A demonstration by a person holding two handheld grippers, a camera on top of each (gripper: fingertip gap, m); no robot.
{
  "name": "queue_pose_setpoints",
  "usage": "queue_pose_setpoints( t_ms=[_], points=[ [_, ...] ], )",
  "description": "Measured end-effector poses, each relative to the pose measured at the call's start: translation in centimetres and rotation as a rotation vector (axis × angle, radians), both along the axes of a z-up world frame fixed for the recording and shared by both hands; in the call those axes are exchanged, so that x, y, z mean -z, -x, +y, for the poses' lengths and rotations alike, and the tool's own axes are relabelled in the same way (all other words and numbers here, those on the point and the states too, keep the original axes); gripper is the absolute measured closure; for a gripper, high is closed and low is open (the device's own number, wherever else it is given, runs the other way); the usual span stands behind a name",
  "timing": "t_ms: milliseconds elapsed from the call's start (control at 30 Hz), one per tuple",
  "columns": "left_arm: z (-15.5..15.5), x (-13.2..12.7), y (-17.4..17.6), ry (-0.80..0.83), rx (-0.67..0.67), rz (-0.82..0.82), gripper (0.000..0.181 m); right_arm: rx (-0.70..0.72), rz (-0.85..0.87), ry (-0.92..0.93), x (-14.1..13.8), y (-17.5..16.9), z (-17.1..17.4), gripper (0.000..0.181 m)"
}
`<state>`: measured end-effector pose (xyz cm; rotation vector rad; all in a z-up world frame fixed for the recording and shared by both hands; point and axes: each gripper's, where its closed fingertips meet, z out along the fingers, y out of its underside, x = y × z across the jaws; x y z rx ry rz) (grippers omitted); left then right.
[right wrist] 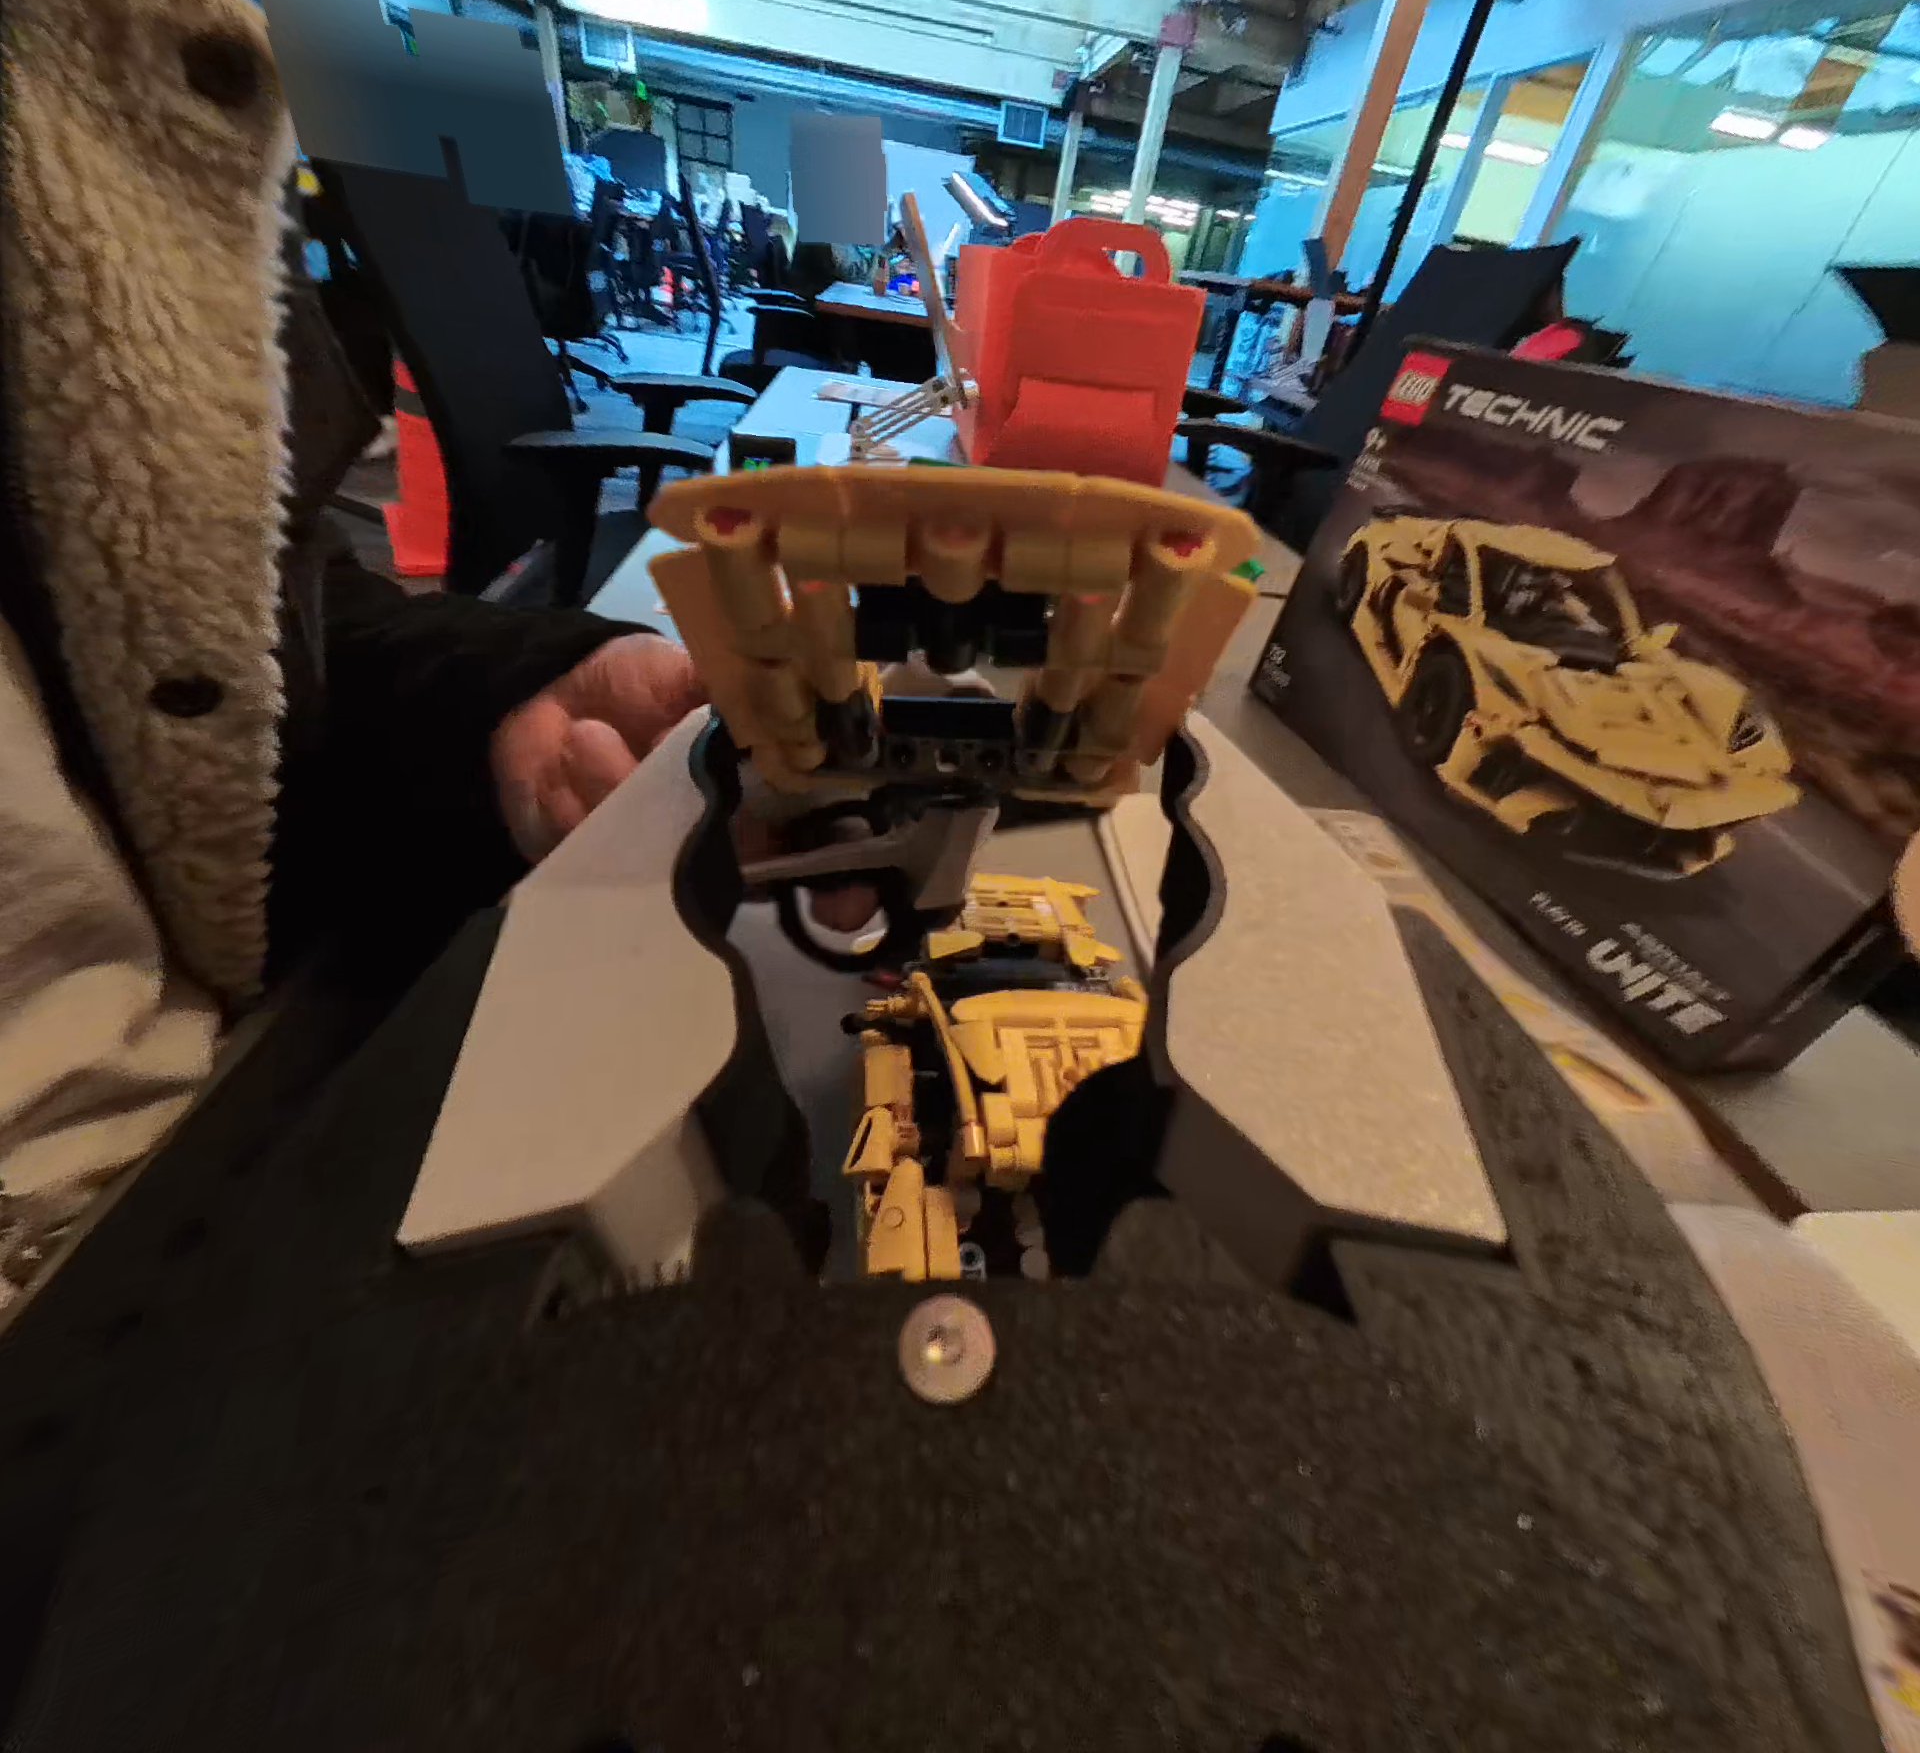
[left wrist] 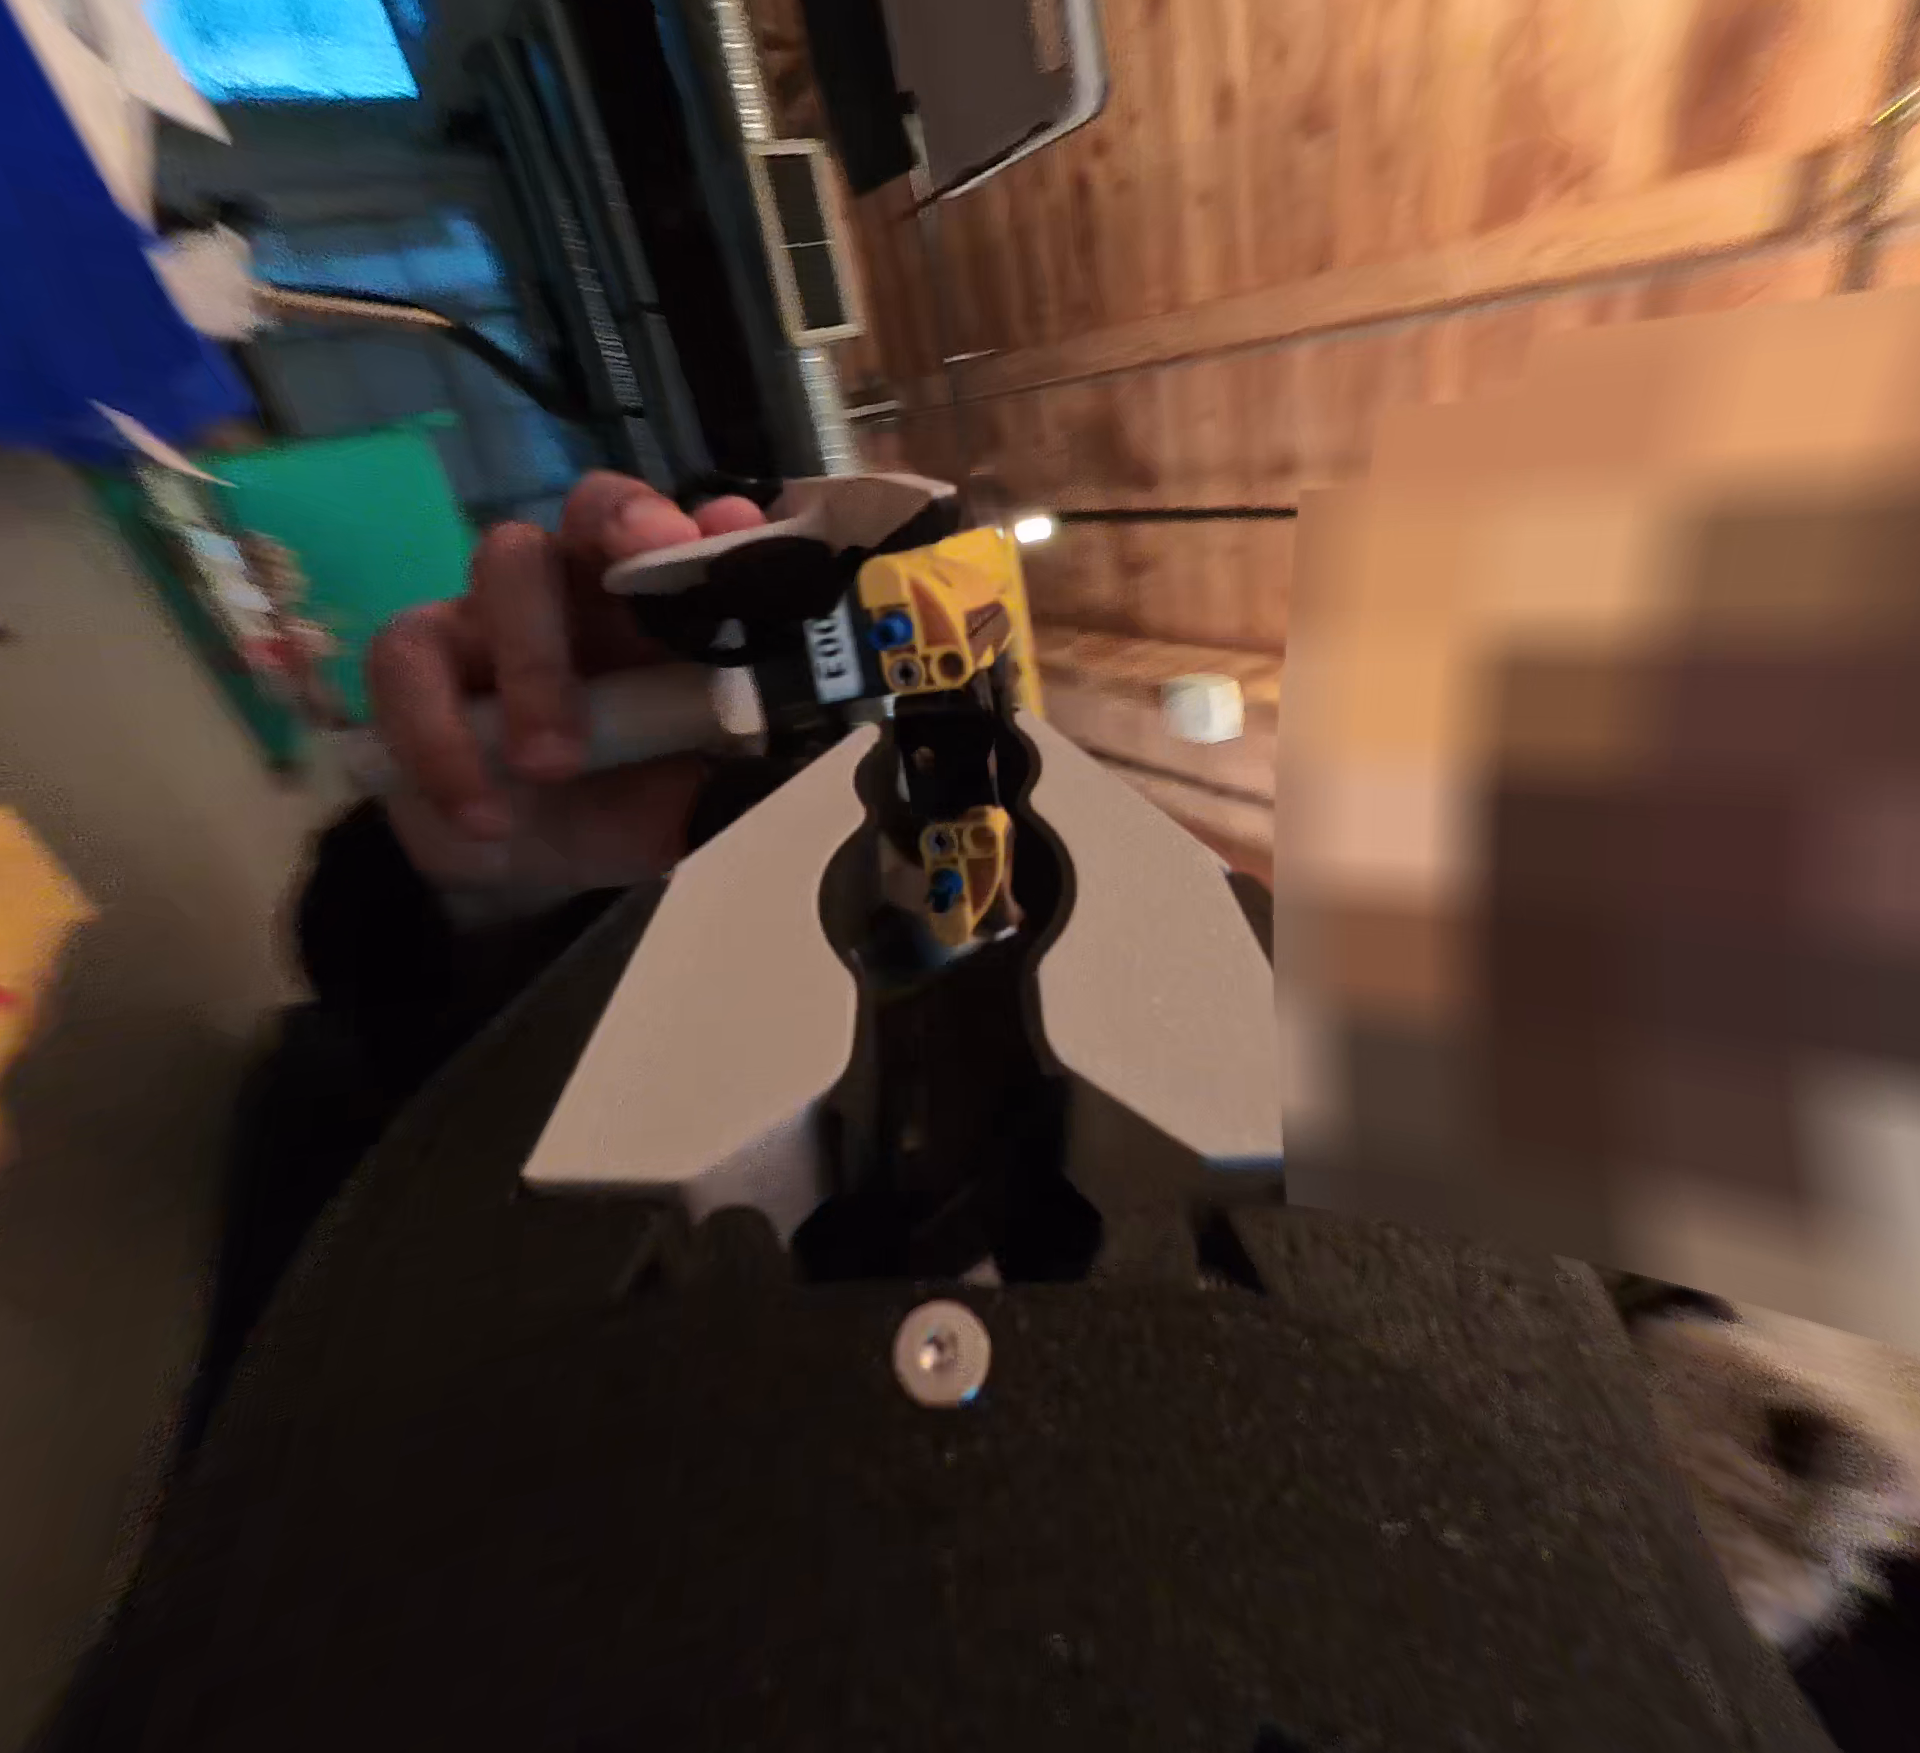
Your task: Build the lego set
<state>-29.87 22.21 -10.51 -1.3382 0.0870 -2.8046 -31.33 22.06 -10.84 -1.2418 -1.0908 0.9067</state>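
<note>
So right now we've got the yellow lego assembly (right wrist: 951, 633) up in the air between both tools, well above the table (right wrist: 1766, 1111). Our right gripper (right wrist: 951, 768) has its jaws closed to a narrow gap around the black lower part of that piece, with the wide yellow panel and its slanted beams sticking up past the tips. Our left gripper (left wrist: 940, 747) looks nearly closed too, pinching a slim black-and-yellow section (left wrist: 961, 862) with blue pins, though that view is tilted and smeared so we can't tell exactly where the contact is. Down below, through the right jaws, the rest of the yellow car body (right wrist: 987, 1059) sits on the table, and the set's box (right wrist: 1600, 695) stands off to the right. Biggest worry from here: both grips are on small bits of a bigger build, so any twist between our two hands could pop a pin joint apart. Also the grip sits low on a top-heavy piece, so it could swing or slip out and drop onto the car body underneath
</note>
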Motion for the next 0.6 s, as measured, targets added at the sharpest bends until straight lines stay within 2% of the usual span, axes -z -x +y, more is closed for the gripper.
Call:
queue_pose_setpoints(
  t_ms=[33, 133, 200, 333, 400, 533, 600],
  points=[
    [0.2, 0.6, -0.2, -0.086, -0.05, 0.082, 0.161, -0.005, 0.013, 0.029, 0.3, -0.3, 0.4, 0.099],
    [1.7, 3.0, 0.5, -0.372, -0.215, 0.361, 0.14, -0.011, 0.065, 0.14, 1.0, -1.8, 2.3, 0.1],
    [3.0, 4.2, 2.3, -0.551, -0.304, 0.495, 0.139, -0.01, 0.021, 0.234, 3.0, -2.9, 4.1, 0.1],
    [5.8, 7.8, 5.7, -0.931, -0.394, 0.803, 0.116, -0.029, -0.052, 0.321, 6.6, -3.6, 6.0, 0.1],
    [5.8, 9.3, 6.2, -1.071, -0.364, 0.861, 0.104, -0.07, -0.07, 0.343, 7.1, -3.3, 5.5, 0.1],
    [4.4, 10.3, 4.8, -1.167, -0.342, 0.847, 0.104, -0.109, -0.081, 0.346, 7.6, -2.3, 5.0, 0.099],
    [4.3, 11.0, 4.0, -1.215, -0.335, 0.893, 0.104, -0.096, -0.157, 0.351, 8.7, -1.6, 5.3, 0.099]
  ],
)
